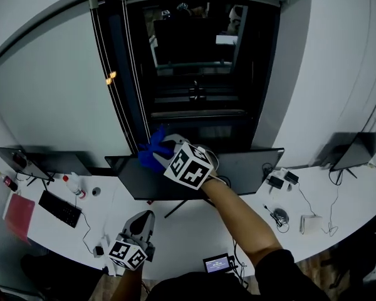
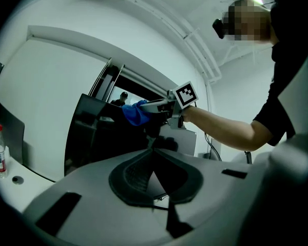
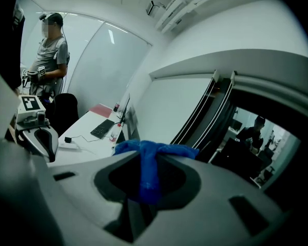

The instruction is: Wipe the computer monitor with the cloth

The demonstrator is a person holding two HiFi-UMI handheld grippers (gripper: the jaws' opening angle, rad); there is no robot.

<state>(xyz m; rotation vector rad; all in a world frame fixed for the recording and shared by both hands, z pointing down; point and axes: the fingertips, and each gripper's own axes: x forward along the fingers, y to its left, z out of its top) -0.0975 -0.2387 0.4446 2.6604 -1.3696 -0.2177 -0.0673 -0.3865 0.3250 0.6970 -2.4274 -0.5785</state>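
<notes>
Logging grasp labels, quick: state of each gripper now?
Left gripper: shut, nothing between the jaws.
Right gripper: shut on cloth.

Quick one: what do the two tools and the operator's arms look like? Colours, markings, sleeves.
The left tool and the right tool both have light grey moulded plastic shells, with a dark textured lining inside the jaws. Each carries a white cube printed with black square markers. The person wears a black top with a short sleeve, and the forearms are bare.
</notes>
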